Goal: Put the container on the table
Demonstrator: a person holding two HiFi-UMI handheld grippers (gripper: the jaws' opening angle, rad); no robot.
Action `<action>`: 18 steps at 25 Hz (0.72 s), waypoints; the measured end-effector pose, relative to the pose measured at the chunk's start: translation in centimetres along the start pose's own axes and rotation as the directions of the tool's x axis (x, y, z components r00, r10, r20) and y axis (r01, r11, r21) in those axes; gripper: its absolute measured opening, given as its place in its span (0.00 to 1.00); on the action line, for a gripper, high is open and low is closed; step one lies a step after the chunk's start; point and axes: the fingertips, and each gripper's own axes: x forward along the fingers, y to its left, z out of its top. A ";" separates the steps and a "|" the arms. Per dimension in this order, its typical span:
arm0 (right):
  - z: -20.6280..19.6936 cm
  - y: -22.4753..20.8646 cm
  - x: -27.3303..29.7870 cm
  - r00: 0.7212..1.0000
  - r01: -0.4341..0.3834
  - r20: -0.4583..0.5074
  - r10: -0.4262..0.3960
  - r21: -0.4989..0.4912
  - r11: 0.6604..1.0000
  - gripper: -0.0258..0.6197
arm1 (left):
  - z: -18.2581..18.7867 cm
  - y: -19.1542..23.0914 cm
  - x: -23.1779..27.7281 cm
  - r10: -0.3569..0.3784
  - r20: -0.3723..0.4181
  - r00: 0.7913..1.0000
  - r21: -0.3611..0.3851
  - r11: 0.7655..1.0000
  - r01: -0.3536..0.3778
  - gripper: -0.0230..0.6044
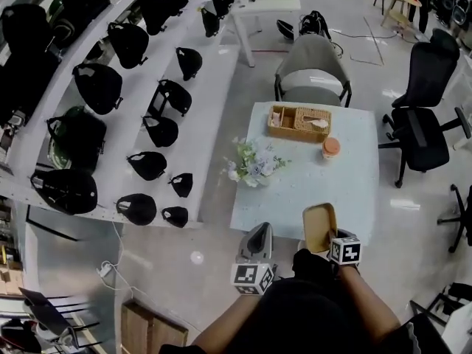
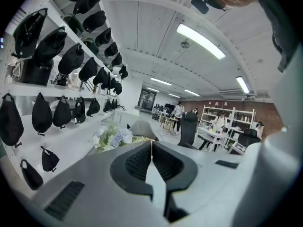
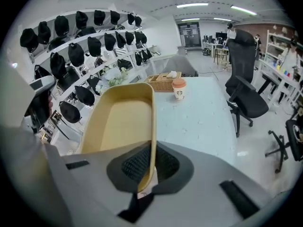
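Beside long white shelves (image 1: 208, 102) stands a pale table (image 1: 335, 190).

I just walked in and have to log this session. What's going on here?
A person stands at a white table with a gripper in each hand. The right gripper has its jaws shut on the rim of a tan container, held on edge over the table's near end and apparently not yet set down. The left gripper is shut and empty. A wicker basket, a lidded cup and a bunch of flowers sit on the table.
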 end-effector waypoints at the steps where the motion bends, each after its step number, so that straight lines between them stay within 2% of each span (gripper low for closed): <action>1: 0.3 -0.5 0.4 1.000 -0.007 -0.009 0.007 0.005 1.000 0.04 | -0.1 -0.1 1.0 0.002 -0.013 1.000 -0.009 1.000 -0.003 0.06; 6: 1.3 -2.7 2.5 0.997 -0.040 -0.063 0.041 0.008 0.999 0.04 | 0.0 -1.1 5.2 0.021 -0.039 0.999 0.010 1.000 -0.020 0.06; 13: 2.4 -3.8 5.8 0.989 -0.079 -0.123 0.081 0.018 0.997 0.04 | -0.1 -0.9 8.5 0.045 -0.071 0.996 0.002 0.999 -0.045 0.06; 18: 3.7 -3.6 8.0 0.986 -0.061 -0.149 0.071 0.071 0.996 0.04 | -0.3 -1.0 10.4 0.014 -0.083 0.996 0.034 0.999 -0.011 0.06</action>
